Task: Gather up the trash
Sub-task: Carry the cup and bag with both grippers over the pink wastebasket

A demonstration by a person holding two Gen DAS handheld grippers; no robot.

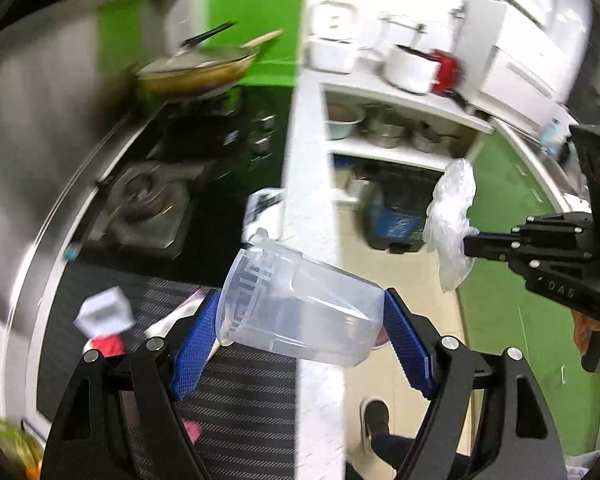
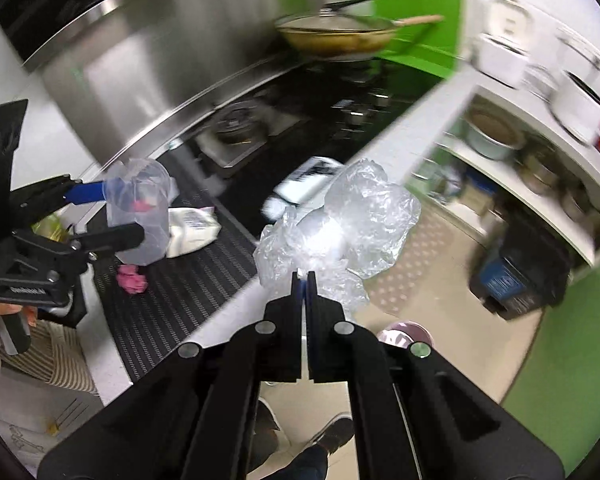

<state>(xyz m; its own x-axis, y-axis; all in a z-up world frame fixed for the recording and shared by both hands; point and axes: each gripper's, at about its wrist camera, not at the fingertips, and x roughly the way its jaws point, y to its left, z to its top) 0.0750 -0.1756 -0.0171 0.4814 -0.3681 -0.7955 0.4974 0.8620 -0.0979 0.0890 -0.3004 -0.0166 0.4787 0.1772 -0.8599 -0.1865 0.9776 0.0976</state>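
Note:
My left gripper (image 1: 302, 308) is shut on a clear plastic cup (image 1: 284, 300), which lies tilted on its side between the blue pads (image 1: 196, 340), above the counter's edge. In the right wrist view the same cup (image 2: 144, 216) hangs at the left in the left gripper (image 2: 126, 216). My right gripper (image 2: 304, 276) is shut on a crumpled clear plastic bag (image 2: 348, 216), held up over the counter edge and floor. From the left wrist camera that bag (image 1: 450, 216) shows at the right, pinched at the tip of the right gripper (image 1: 470, 242).
On the black ribbed mat (image 2: 188, 292) lie a white packet (image 2: 192, 232), a pink crumpled scrap (image 2: 132, 280) and a black-and-white wrapper (image 2: 308, 184). A wok (image 1: 196, 68) sits on the stove (image 1: 148, 196). Shelves of pots (image 1: 400, 128) and a blue box (image 1: 396, 220) stand beyond the white counter edge (image 1: 308, 200).

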